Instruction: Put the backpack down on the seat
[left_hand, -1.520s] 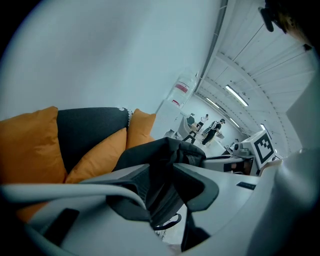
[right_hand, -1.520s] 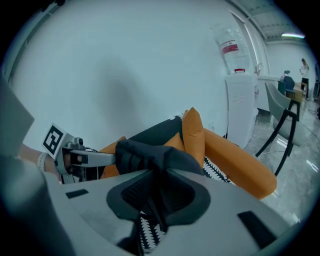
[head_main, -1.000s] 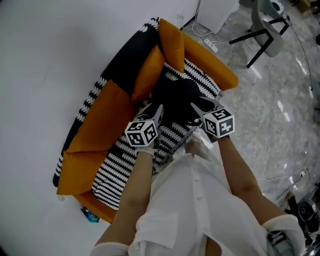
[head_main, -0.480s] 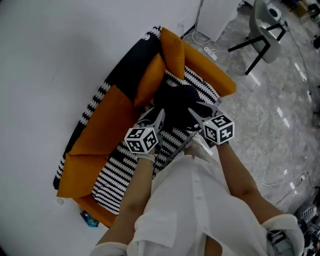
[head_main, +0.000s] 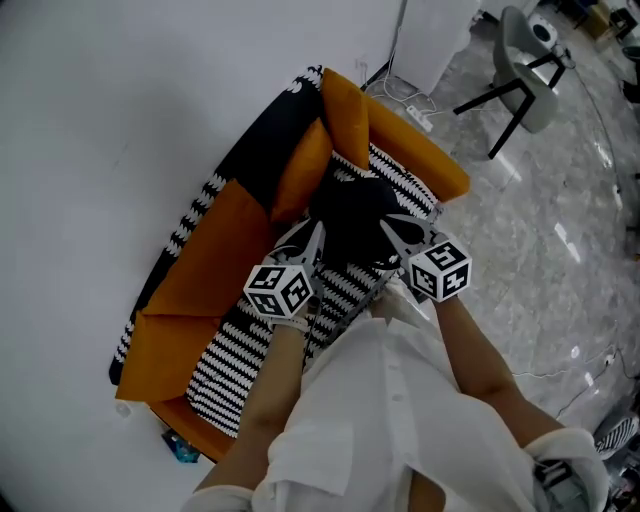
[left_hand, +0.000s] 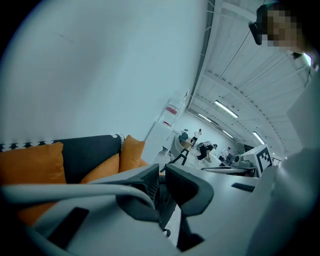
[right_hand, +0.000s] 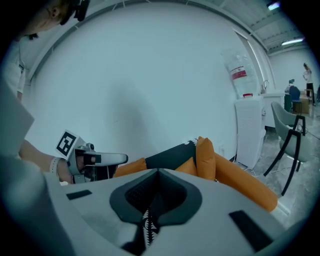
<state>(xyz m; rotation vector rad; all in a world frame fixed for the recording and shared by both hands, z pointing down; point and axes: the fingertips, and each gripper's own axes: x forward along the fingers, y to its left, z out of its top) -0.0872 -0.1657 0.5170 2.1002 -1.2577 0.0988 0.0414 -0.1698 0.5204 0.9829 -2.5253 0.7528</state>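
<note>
The black backpack (head_main: 352, 208) lies on the striped seat (head_main: 255, 335) of an orange and black sofa, against an orange cushion (head_main: 300, 160). My left gripper (head_main: 317, 231) hovers at its near left edge. Its jaws (left_hand: 161, 172) are closing, with a narrow slit still between the pads. The slit looks dark lower down, and I cannot tell if anything is in it. My right gripper (head_main: 388, 222) is at the backpack's near right edge. It (right_hand: 157, 175) is shut on nothing, and the striped seat shows below its jaws. Both point level over the sofa.
The sofa stands against a white wall, with an orange armrest (head_main: 425, 150) at its right end. A grey chair (head_main: 520, 60), a white cabinet (head_main: 430, 30) and a power strip (head_main: 420, 90) stand on the marble floor beyond. A small blue object (head_main: 182, 447) lies by the sofa's near corner.
Both grippers' jaws have come together from wide open while staying at the backpack's near edges. The backpack has stayed on the seat.
</note>
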